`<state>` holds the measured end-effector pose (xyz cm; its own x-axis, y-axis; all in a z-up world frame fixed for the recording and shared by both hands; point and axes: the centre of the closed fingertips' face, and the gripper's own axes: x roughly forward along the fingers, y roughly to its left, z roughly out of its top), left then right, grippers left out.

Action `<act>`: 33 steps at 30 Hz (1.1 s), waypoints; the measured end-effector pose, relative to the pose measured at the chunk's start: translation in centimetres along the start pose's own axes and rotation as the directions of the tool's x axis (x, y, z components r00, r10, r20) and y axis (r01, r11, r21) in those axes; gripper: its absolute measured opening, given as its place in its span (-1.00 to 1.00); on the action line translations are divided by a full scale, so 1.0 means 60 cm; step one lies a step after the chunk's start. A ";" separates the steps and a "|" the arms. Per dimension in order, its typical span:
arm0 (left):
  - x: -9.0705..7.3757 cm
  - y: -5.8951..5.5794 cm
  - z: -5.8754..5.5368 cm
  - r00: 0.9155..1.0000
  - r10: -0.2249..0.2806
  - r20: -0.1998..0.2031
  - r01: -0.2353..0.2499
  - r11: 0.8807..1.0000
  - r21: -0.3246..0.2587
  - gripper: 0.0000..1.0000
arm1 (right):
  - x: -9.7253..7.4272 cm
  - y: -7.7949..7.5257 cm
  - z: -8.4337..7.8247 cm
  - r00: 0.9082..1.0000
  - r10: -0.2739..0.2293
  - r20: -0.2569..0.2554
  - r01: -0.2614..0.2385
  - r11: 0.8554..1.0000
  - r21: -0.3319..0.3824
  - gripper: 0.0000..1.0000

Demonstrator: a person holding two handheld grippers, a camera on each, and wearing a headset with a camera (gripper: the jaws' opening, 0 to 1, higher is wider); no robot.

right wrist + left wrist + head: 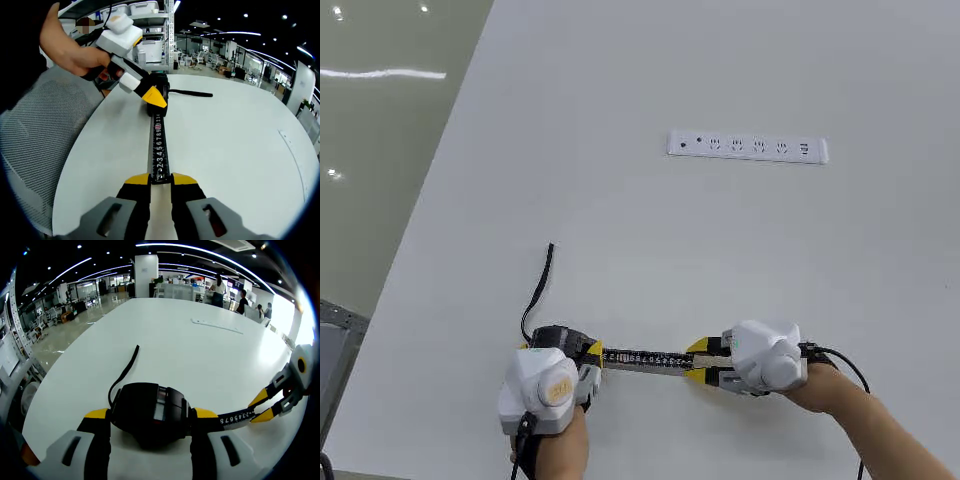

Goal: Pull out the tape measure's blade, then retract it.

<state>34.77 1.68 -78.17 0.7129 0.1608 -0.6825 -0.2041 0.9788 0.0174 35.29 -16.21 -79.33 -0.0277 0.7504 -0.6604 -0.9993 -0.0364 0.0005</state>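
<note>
A black tape measure (560, 341) lies on the white table near its front edge, its wrist strap (537, 290) trailing away. My left gripper (150, 416) is shut on the case (150, 411), yellow pads on both sides. A short length of numbered blade (645, 359) runs out to the right. My right gripper (160, 179) is shut on the blade's end (159, 167), with the blade reaching away to the case (160, 85). In the head view the left gripper (584, 358) and the right gripper (697, 361) face each other a short way apart.
A white power strip (747, 147) lies far back on the table (720, 240). The table's left edge drops to a glossy floor (380, 120). A grey mesh chair (40, 135) stands beside the table in the right gripper view. People stand far off behind the table.
</note>
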 end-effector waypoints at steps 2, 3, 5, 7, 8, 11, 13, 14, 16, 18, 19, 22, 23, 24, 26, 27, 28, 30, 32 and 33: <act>0.000 0.000 0.000 1.000 0.000 0.000 0.000 1.000 0.000 0.24 | 0.002 0.000 0.001 1.000 0.001 0.000 -0.001 1.000 0.000 -0.73; 0.000 0.000 0.001 1.000 0.000 0.000 0.000 1.000 0.000 0.24 | 0.003 0.000 0.002 1.000 0.003 0.000 -0.003 1.000 -0.001 -0.73; 0.000 -0.001 0.001 1.000 0.000 0.001 0.000 1.000 0.001 0.24 | 0.003 0.000 0.002 1.000 0.004 -0.001 -0.004 1.000 -0.002 -0.73; -0.001 -0.001 0.001 1.000 0.000 -0.001 0.000 1.000 0.002 0.24 | 0.004 0.000 0.003 1.000 0.005 -0.002 -0.005 1.000 -0.003 -0.73; -0.001 -0.001 0.001 1.000 0.001 -0.002 -0.001 1.000 0.001 0.24 | 0.005 0.000 0.003 1.000 0.006 -0.001 -0.006 1.000 -0.003 -0.73; -0.001 -0.002 0.001 1.000 0.002 -0.002 -0.002 1.000 0.004 0.24 | 0.007 0.000 0.005 1.000 0.007 -0.002 -0.007 1.000 -0.003 -0.73; -0.001 -0.003 0.000 1.000 0.003 -0.002 -0.003 1.000 0.007 0.24 | 0.008 0.000 0.005 1.000 0.008 -0.001 -0.008 1.000 -0.003 -0.73; -0.001 -0.003 0.000 1.000 0.004 -0.003 -0.004 1.000 0.008 0.24 | 0.008 0.000 0.005 1.000 0.008 -0.002 -0.008 1.000 -0.004 -0.73; -0.001 -0.003 0.000 1.000 0.005 -0.002 -0.005 1.000 0.010 0.24 | 0.009 0.000 0.006 1.000 0.009 -0.001 -0.009 1.000 -0.005 -0.73; 0.000 -0.003 0.000 1.000 0.006 -0.002 -0.006 1.000 0.013 0.24 | 0.010 0.000 0.007 1.000 0.010 -0.001 -0.010 1.000 -0.004 -0.73; 0.000 -0.003 0.000 1.000 0.006 -0.002 -0.006 1.000 0.013 0.24 | 0.010 0.000 0.008 1.000 0.010 -0.002 -0.010 1.000 -0.005 -0.73; 0.000 -0.002 0.000 1.000 0.005 -0.003 -0.005 1.000 0.015 0.24 | 0.012 0.001 0.010 1.000 0.010 -0.002 -0.010 1.000 -0.004 -0.73; 0.000 -0.002 0.000 1.000 0.005 -0.003 -0.005 1.000 0.014 0.24 | 0.014 0.000 0.011 1.000 0.010 -0.001 -0.010 1.000 -0.004 -0.73; 0.000 -0.002 0.000 1.000 0.005 -0.003 -0.005 1.000 0.014 0.24 | 0.015 0.000 0.011 1.000 0.010 -0.001 -0.010 1.000 -0.005 -0.73; 0.001 -0.002 0.000 1.000 0.004 -0.004 -0.004 1.000 0.013 0.24 | 0.017 0.000 0.012 1.000 0.010 0.000 -0.010 1.000 -0.006 -0.73; 0.001 -0.002 -0.001 1.000 0.004 -0.005 -0.004 1.000 0.012 0.24 | 0.017 0.000 0.013 1.000 0.011 0.000 -0.011 1.000 -0.005 -0.73; 0.002 -0.002 -0.001 1.000 0.003 -0.005 -0.003 1.000 0.011 0.24 | 0.018 -0.001 0.014 1.000 0.011 -0.001 -0.011 1.000 -0.007 -0.73; 0.002 -0.003 -0.001 1.000 0.003 -0.005 -0.003 1.000 0.011 0.24 | 0.018 0.000 0.015 1.000 0.011 0.000 -0.011 1.000 -0.006 -0.73; 0.001 -0.003 0.000 1.000 0.003 -0.005 -0.003 1.000 0.010 0.24 | 0.020 -0.001 0.017 1.000 0.012 0.000 -0.012 1.000 -0.008 -0.73; 0.001 -0.003 0.000 1.000 0.003 -0.004 -0.003 1.000 0.011 0.24 | 0.021 -0.001 0.018 1.000 0.012 0.001 -0.012 1.000 -0.009 -0.73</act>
<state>34.85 1.53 -78.22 0.7097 0.1629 -0.6854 -0.1988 0.9797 0.0270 35.27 -14.57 -79.35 -0.0397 0.7503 -0.6599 -0.9987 -0.0511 0.0019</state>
